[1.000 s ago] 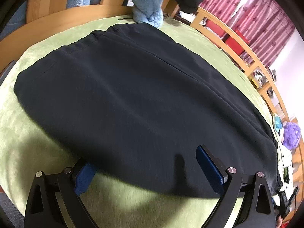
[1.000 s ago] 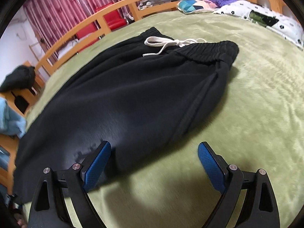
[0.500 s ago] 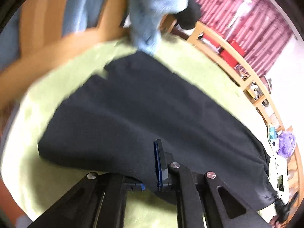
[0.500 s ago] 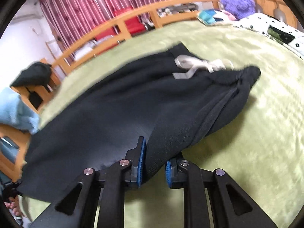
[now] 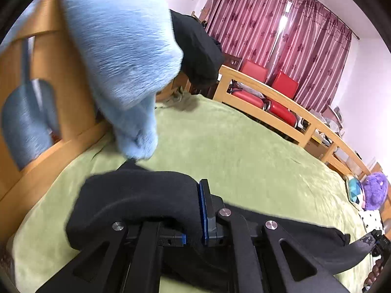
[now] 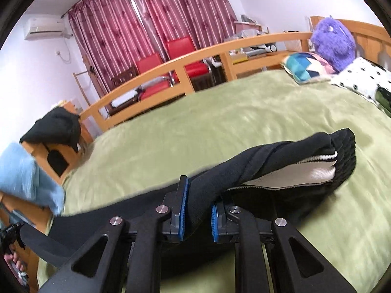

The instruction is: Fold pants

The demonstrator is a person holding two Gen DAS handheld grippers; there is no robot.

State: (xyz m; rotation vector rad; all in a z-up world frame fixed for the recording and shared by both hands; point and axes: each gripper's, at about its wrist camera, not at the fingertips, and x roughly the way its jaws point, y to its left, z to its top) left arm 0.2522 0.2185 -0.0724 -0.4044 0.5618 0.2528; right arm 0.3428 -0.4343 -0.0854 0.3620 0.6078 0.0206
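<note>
Clamping black cloth, two grippers held one pair of pants: the left gripper pinched the leg end, the right gripper the waist side. Fabric draped outward from each onto the green blanket. Beyond stood two red chairs, possibly more.

The bed is covered with a green plush blanket and has a light wooden rail along its far side. Behind the rail stand two red chairs. Long red curtains with a flower pattern cover the window, and daylight comes through a gap between them. The walls are pale. An air conditioner hangs high on the wall, left of the curtains.
</note>
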